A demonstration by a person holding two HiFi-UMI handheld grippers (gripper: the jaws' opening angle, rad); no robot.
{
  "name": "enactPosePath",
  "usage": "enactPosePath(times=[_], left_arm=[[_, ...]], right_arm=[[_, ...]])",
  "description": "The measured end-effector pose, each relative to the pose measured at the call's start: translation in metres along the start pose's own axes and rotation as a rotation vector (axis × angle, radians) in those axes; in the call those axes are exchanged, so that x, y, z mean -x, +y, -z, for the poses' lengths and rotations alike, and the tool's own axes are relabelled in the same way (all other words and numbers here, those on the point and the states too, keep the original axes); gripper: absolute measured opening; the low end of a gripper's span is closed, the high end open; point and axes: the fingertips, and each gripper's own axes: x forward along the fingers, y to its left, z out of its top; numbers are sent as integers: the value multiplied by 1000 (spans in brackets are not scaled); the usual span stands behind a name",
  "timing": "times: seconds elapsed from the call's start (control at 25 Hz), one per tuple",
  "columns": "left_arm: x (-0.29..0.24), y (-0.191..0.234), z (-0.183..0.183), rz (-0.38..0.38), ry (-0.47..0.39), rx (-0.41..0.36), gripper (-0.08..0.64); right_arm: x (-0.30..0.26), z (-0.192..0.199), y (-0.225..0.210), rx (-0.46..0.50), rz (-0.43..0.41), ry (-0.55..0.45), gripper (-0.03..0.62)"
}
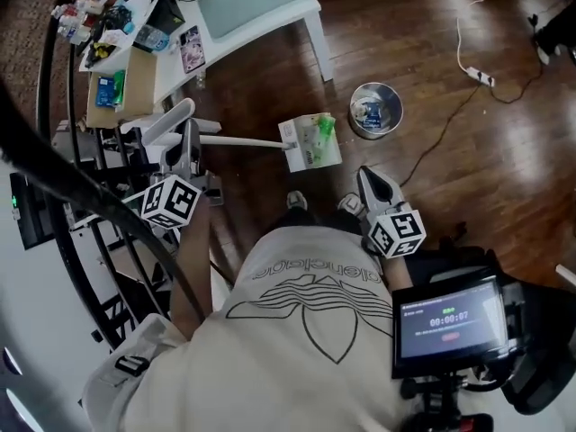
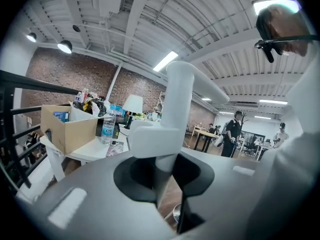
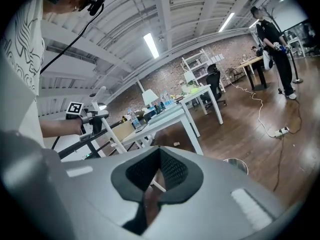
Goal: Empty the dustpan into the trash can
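Wooden floor (image 1: 432, 52) seen from above, with a cluttered white tabletop (image 1: 270, 27) at the far side that plays no part in the task. The dustpan (image 1: 297, 160) is near the middle of the head view and appears to be lifted off the floor. Its long white handle (image 1: 247, 141) runs almost level across the picture, from the left tool (image 1: 191, 147) rightward to the pan. The trash can (image 1: 373, 133), a round metal bin standing upright on the floor, lies just beyond the pan and to its right. It is near the pan but not under it, so the pan's mouth is not yet over the can. The left tool is clamped narrowly on the thick grip end of the handle, and the left gripper view shows the white tube rising between its jaws. The right tool (image 1: 369, 185) is closed with nothing between its jaws. It hangs by the person's right side, nearer the can than the left tool is, and well apart from the pan. The pan holds green and white scraps (image 1: 322, 129), and the can already holds a blue-and-white piece (image 1: 369, 111). As a judgement, the next move calls for swinging the far end of the handle onward and to the right until the pan overhangs the can's rim, then tipping it. Since the load sits at the far end of a long handle, spilling short of the rim is the likely fault.
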Motion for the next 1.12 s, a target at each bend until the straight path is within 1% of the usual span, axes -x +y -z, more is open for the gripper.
enactPosePath(times=[0.12,0.2,0.32,0.4,0.52,0.6,0.72,0.88,0.92,1.0,1.04,1.08,1.12], left_arm=[[-4,-19,-13,18,-23,2,89],[-5,-31,-23,25,-31,16,89],[-12,-43,-42,15,-42,39,87],[-22,-47,-53,-1,-42,66,86],[-38,-45,-61,-5,-26,131,89],[-52,-40,-65,6,-19,173,92],[-76,-36,-68,35,-7,209,98],[-108,-43,-64,98,34,241,106],[-115,-46,-62,102,43,243,107],[-126,-50,-57,98,61,242,110],[-130,-51,-54,95,67,236,112],[-134,-54,-52,94,69,226,112],[-138,-58,-51,94,66,214,110]], right_arm=[[1,-1,-2,0,-14,-6,3],[1,-2,-1,-6,-22,-3,3],[-2,-9,-6,-21,-42,11,3],[-12,-19,-15,-29,-59,20,3],[-36,-30,-24,-17,-79,37,3],[-56,-40,-24,17,-98,53,3],[-89,-48,-22,97,-128,107,3],[-133,-47,-13,278,-174,177,3],[-145,-46,-11,297,-191,185,5],[-171,-40,-4,275,-239,203,6],[-184,-34,1,254,-272,217,56],[-197,-29,6,241,-301,234,190],[-209,-26,9,243,-321,247,225]])
